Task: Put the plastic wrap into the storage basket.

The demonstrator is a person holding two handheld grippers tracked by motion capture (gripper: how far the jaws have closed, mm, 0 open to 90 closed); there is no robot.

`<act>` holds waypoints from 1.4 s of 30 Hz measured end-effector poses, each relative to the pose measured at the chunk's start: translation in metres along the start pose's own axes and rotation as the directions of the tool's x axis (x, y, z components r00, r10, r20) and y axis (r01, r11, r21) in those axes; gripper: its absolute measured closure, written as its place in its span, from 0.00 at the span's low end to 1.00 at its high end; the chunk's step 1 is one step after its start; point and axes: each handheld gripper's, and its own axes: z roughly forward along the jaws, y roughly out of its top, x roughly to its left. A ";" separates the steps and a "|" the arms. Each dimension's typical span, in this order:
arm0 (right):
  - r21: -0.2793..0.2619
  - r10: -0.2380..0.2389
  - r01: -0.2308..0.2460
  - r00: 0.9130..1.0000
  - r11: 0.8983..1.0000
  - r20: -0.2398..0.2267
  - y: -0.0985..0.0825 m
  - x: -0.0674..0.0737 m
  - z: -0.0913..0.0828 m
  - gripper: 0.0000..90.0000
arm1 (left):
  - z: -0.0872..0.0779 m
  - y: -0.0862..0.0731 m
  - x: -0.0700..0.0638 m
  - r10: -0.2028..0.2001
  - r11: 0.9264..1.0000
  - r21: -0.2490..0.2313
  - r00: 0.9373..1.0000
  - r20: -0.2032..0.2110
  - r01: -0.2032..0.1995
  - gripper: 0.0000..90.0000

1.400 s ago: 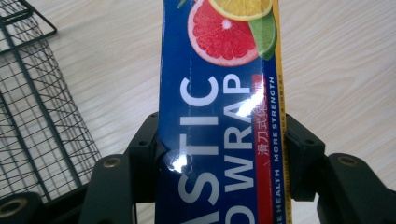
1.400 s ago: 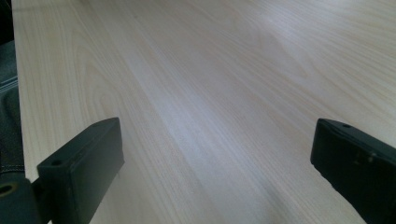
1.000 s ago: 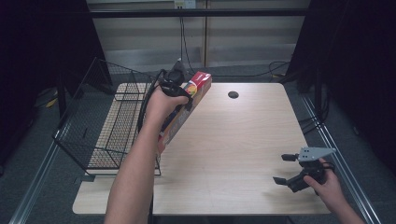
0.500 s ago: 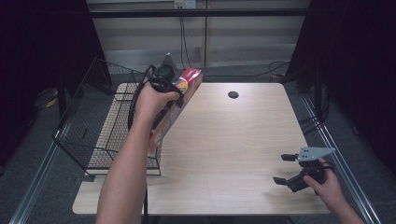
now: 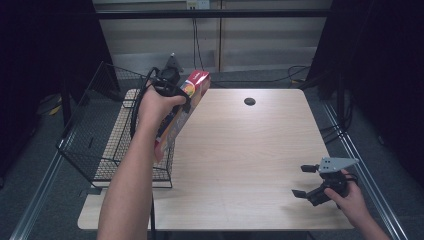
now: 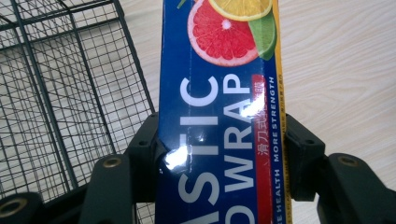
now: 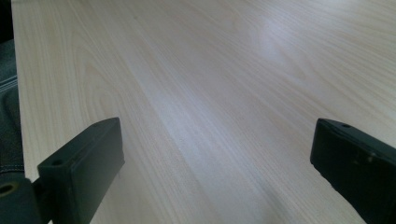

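Blue-and-red box of plastic wrap (image 5: pixel 179 112), clamped between the jaws of the left gripper (image 6: pixel 219 144) and held tilted in the air at the table's left edge, beside the wire basket (image 5: pixel 90 150). Lifting is done; judging by the position, placing the box in the basket and letting go remain. Right gripper (image 5: pixel 306 181) rests low over the wooden table (image 5: pixel 260 150) near its front right corner, jaws spread apart, nothing between them.
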 end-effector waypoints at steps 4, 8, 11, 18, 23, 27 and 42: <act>0.004 0.003 -0.003 1.000 1.000 -0.001 0.000 0.000 0.000 0.03 | -0.004 0.000 0.002 -0.012 1.000 -0.010 1.000 0.001 0.012 0.48; 0.001 -0.002 0.002 1.000 1.000 -0.001 0.000 0.000 0.001 0.03 | -0.008 -0.001 0.005 -0.012 1.000 -0.003 1.000 -0.006 0.012 0.48; 0.001 -0.002 0.002 1.000 1.000 -0.010 0.000 0.000 0.001 0.03 | -0.011 -0.002 0.006 -0.025 1.000 -0.011 1.000 -0.011 0.025 0.48; 0.003 -0.003 0.003 1.000 1.000 -0.007 0.000 0.000 0.001 0.03 | -0.016 -0.005 0.013 -0.040 0.999 -0.015 0.999 -0.030 0.040 0.48; 0.006 -0.008 0.008 1.000 1.000 -0.007 0.000 0.001 0.001 0.03 | -0.019 -0.007 0.017 -0.047 0.999 -0.009 0.998 -0.035 0.046 0.48; 0.004 -0.004 0.004 1.000 1.000 -0.008 0.000 0.001 0.001 0.03 | -0.021 -0.009 0.020 -0.063 0.998 -0.019 0.997 -0.036 0.062 0.48; 0.008 0.000 0.001 1.000 1.000 -0.008 0.000 0.001 0.001 0.03 | -0.026 -0.017 0.034 -0.086 0.996 -0.014 0.995 -0.049 0.086 0.48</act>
